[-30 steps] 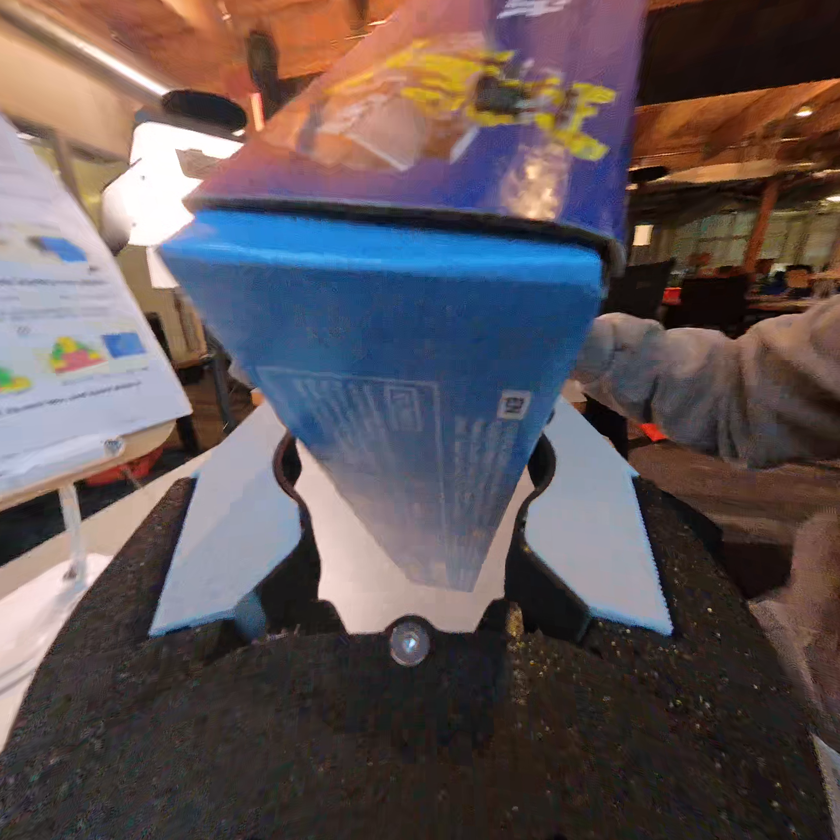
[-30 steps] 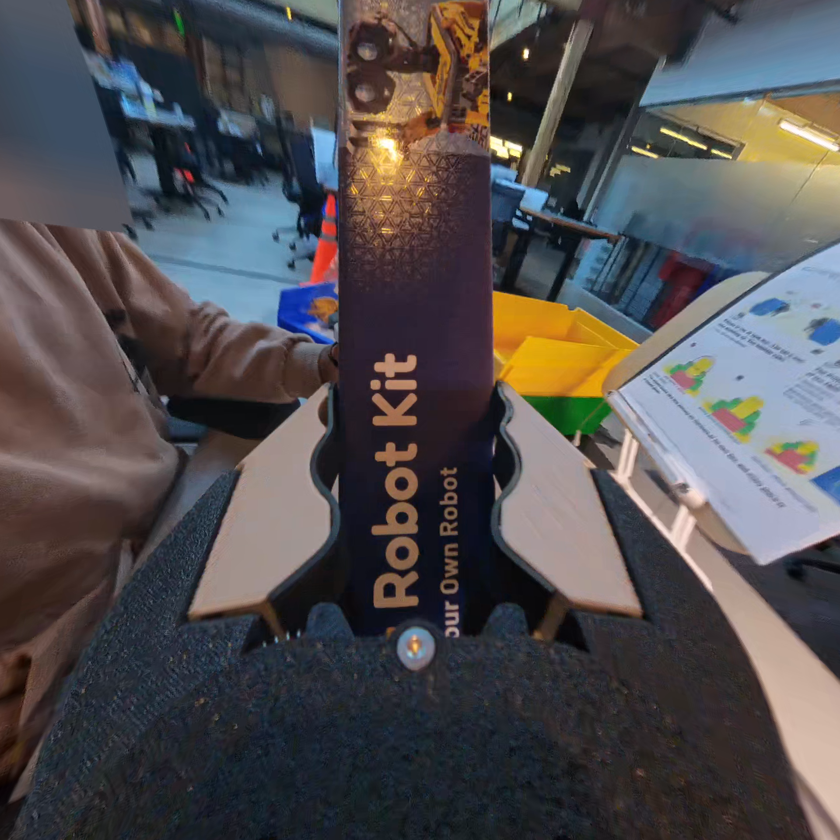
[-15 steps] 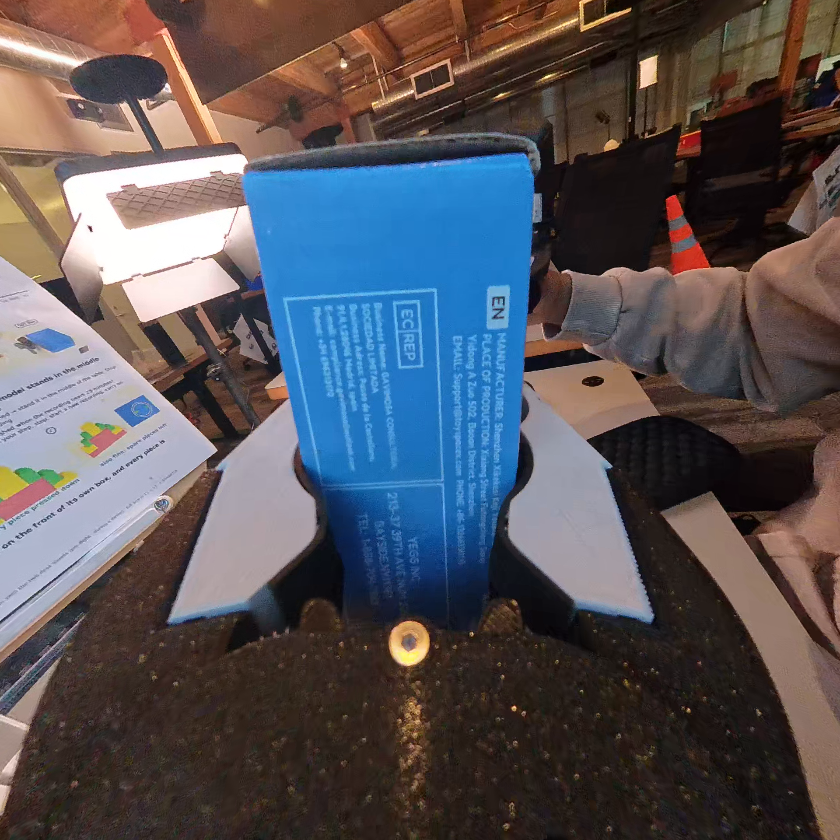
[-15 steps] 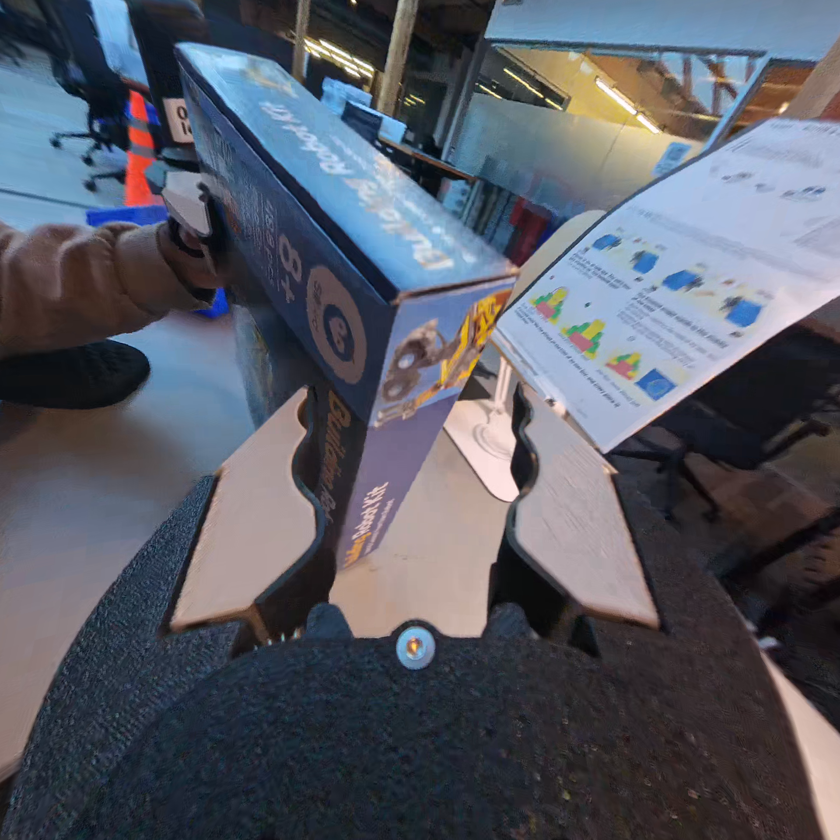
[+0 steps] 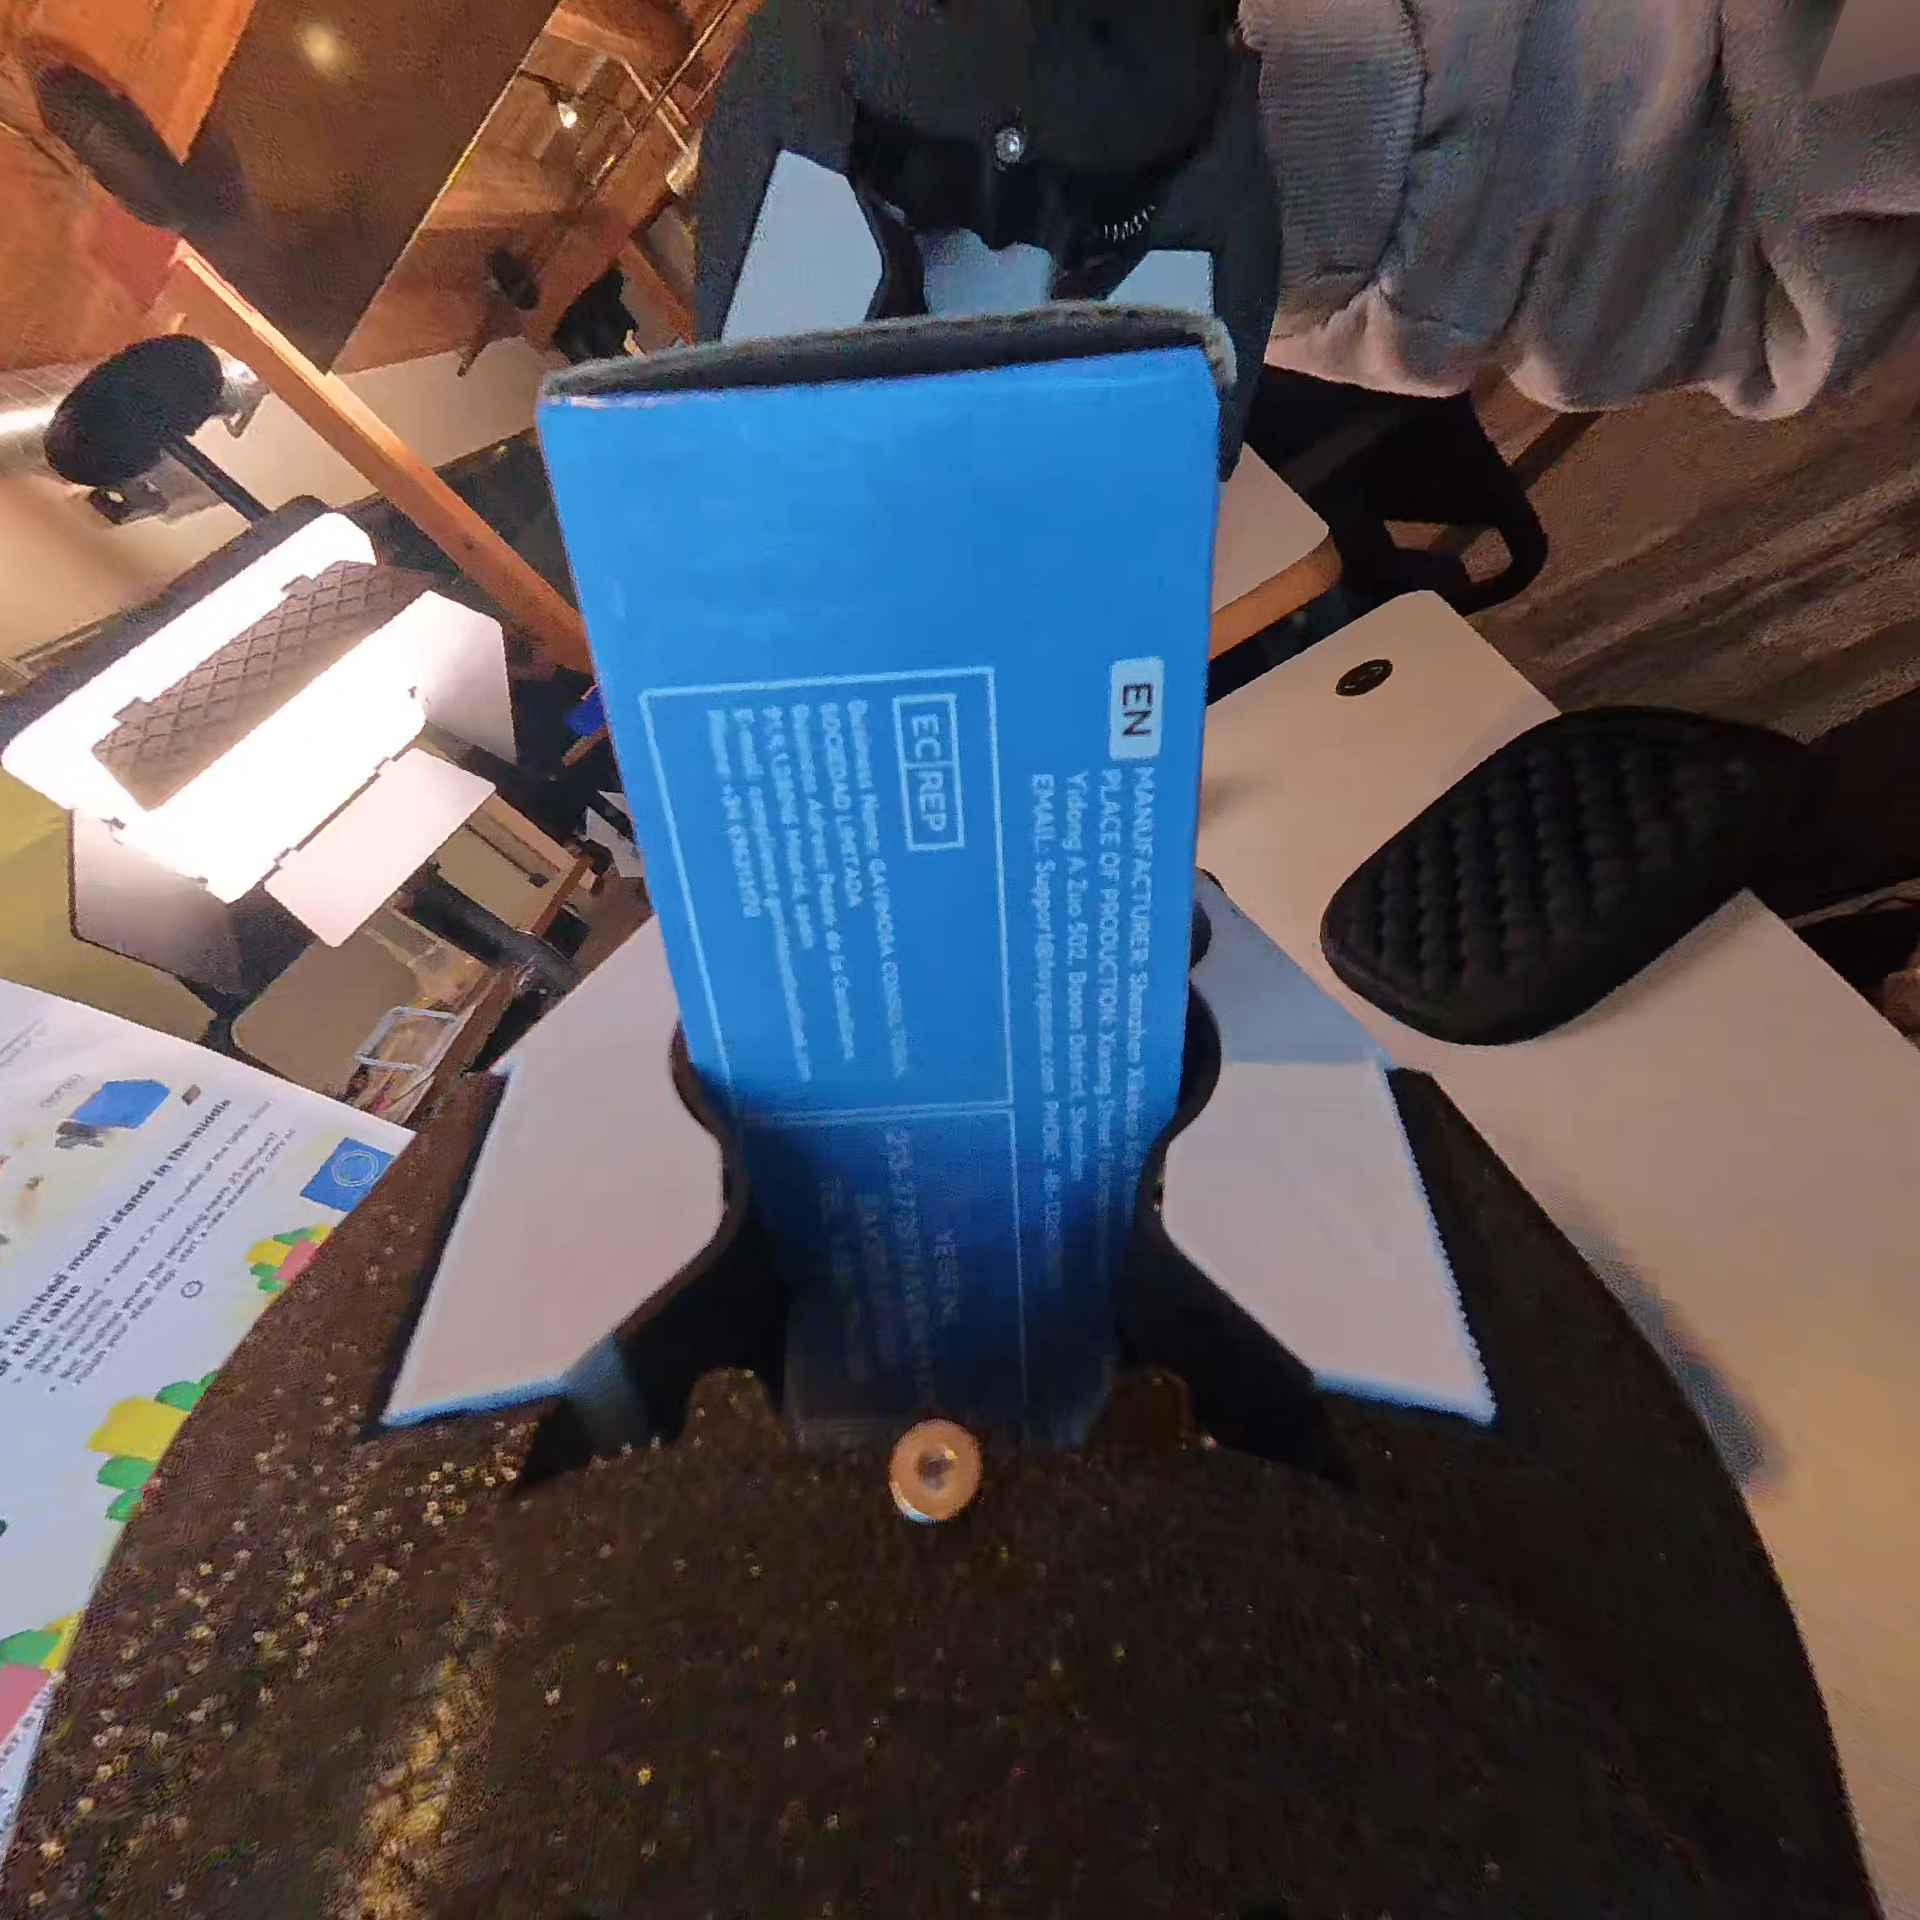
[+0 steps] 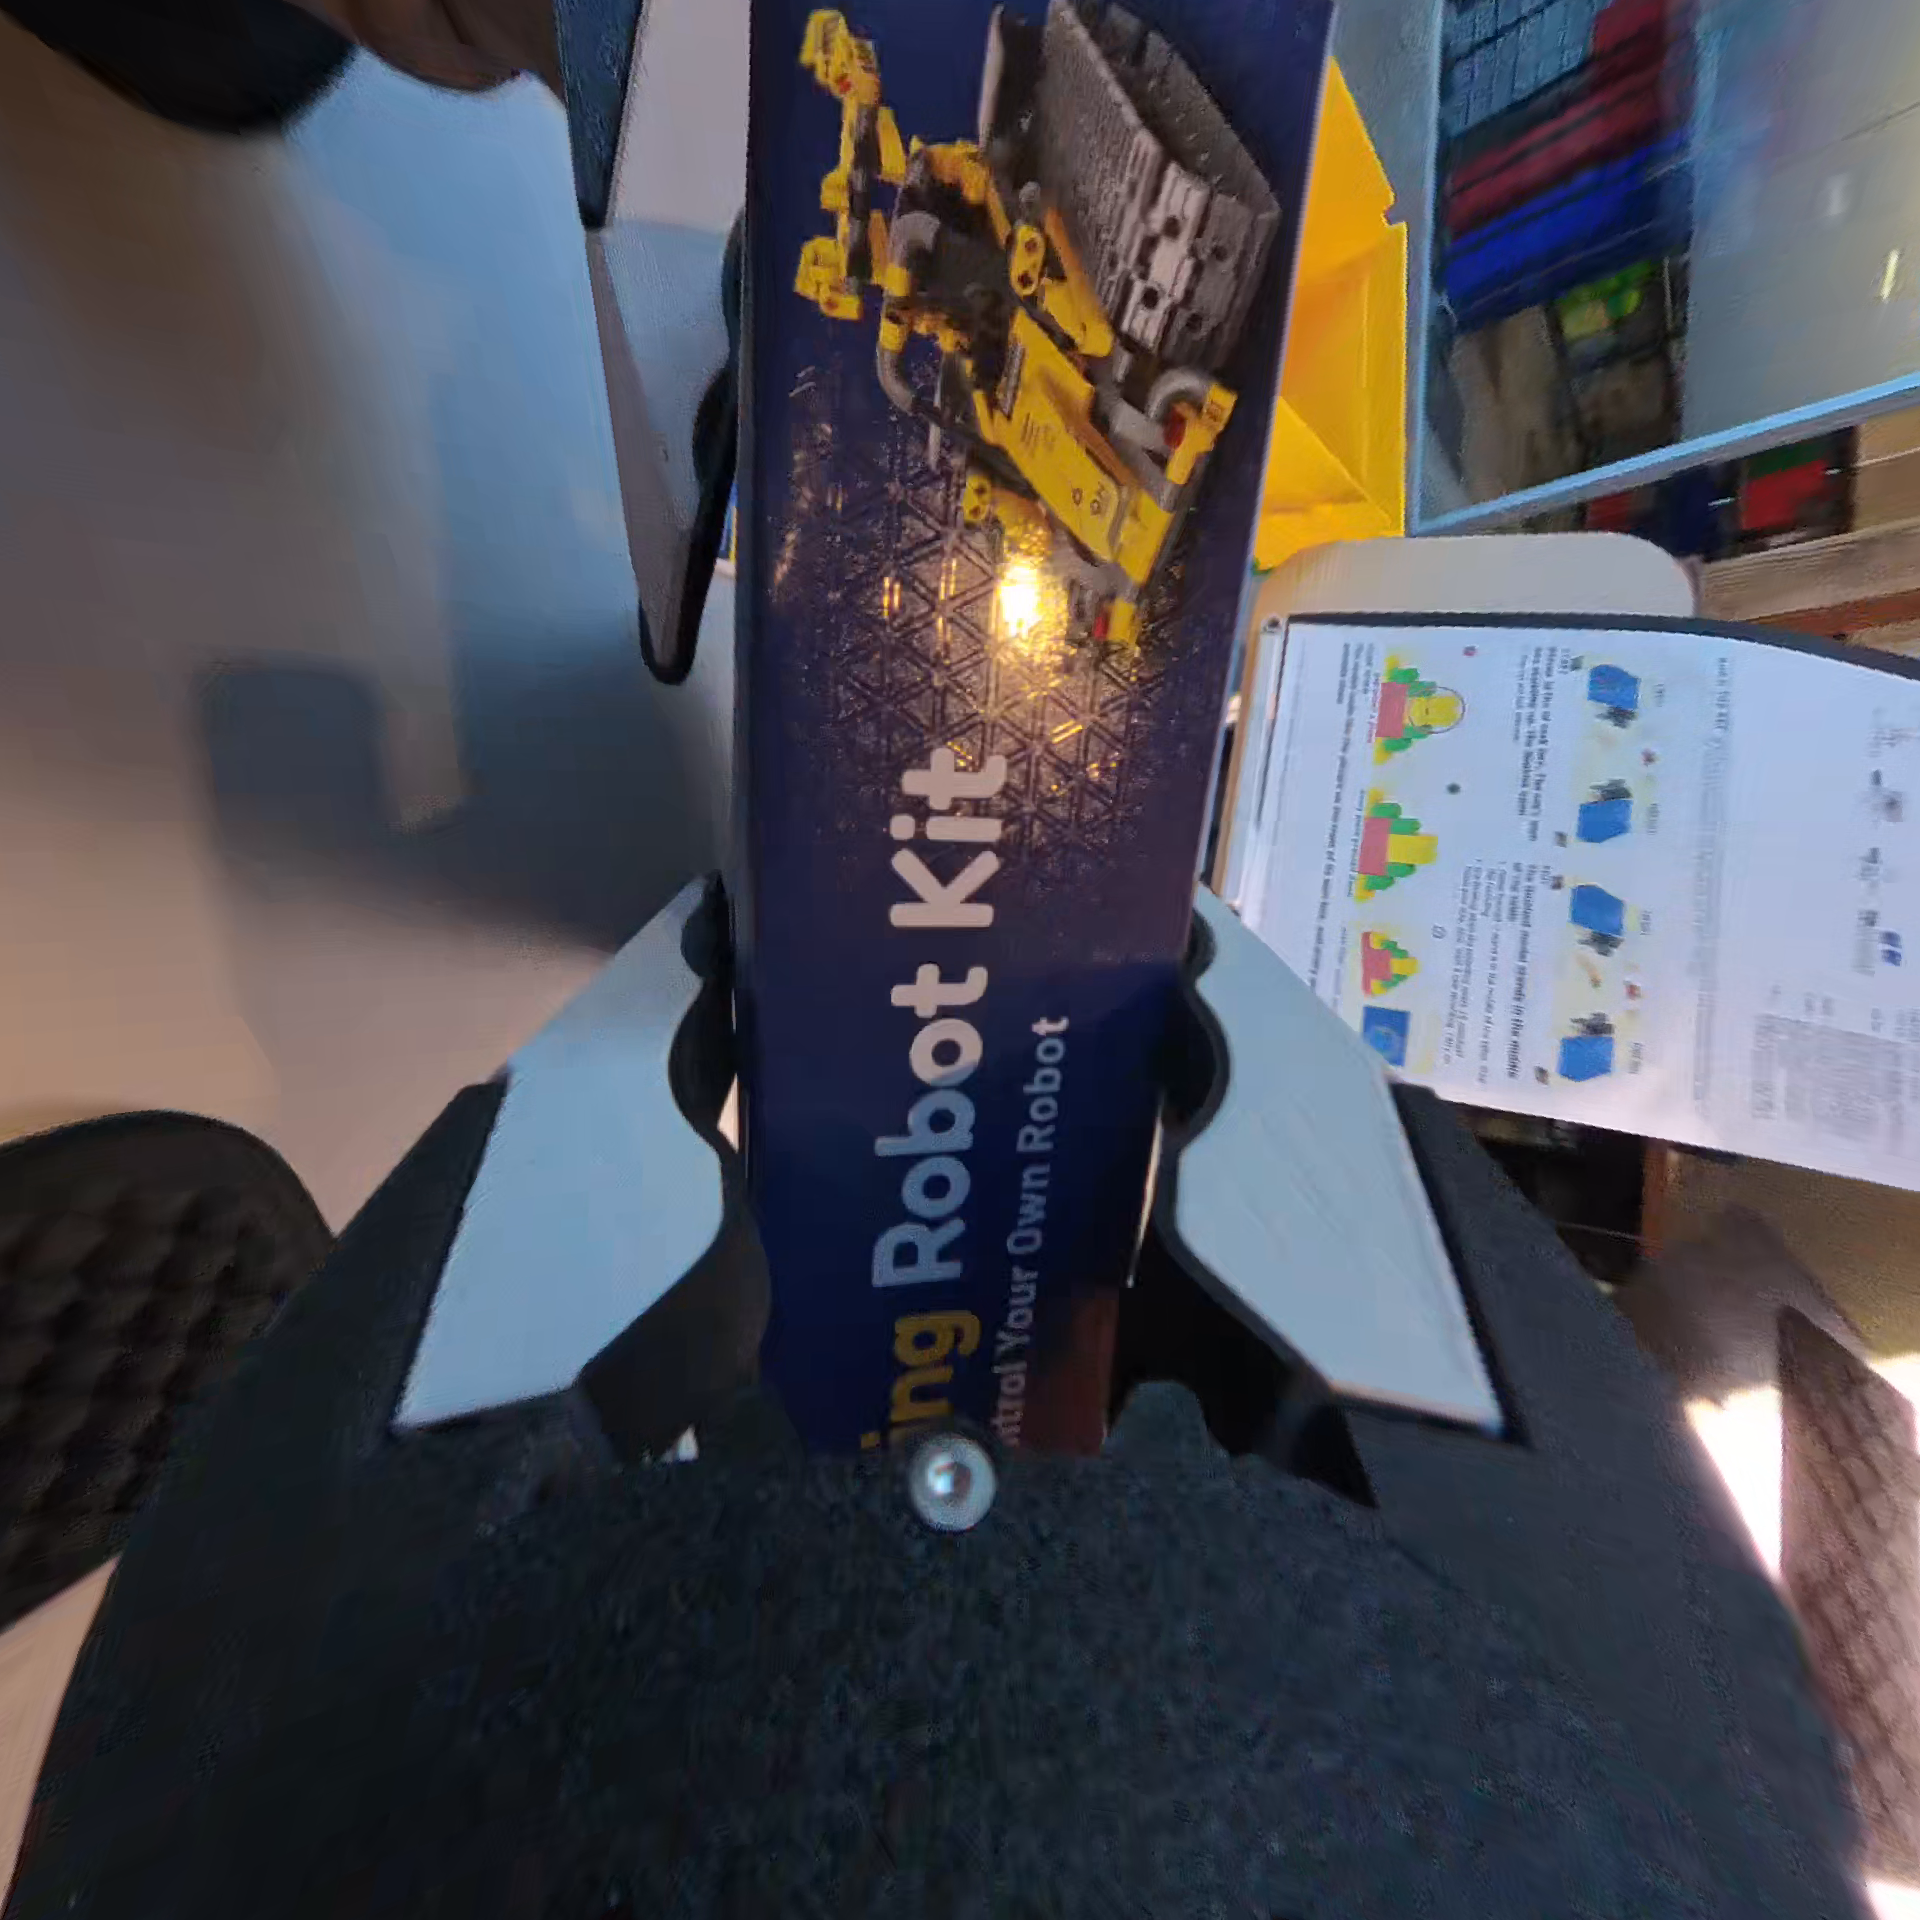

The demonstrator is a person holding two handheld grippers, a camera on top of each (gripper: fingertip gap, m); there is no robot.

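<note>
A long cardboard kit box is held between both grippers, one at each end. In the left wrist view its bright blue printed side (image 5: 883, 623) stands straight between my left gripper (image 5: 940, 966), which is shut on it. The right gripper (image 5: 987, 156) shows at the box's far end. In the right wrist view the box's dark navy side with a yellow robot picture (image 6: 997, 520) sits between my right gripper (image 6: 951, 925), which is shut on it. A finger of the left gripper (image 6: 644, 364) shows at the far end.
A white table (image 5: 1610, 1247) lies below with a black textured pad (image 5: 1558, 873) on it. A printed instruction sheet on a stand (image 6: 1610, 883) is close by. A lit lamp panel (image 5: 239, 717), a yellow bin (image 6: 1340, 343) and a person's grey sleeve (image 5: 1610, 187) are around. Spacing between my two grippers at the tips: around 4 cm.
Half a second ago the right gripper was open with the box lying askew in it; now it is shut on the box. Both views have tipped down toward the table.
</note>
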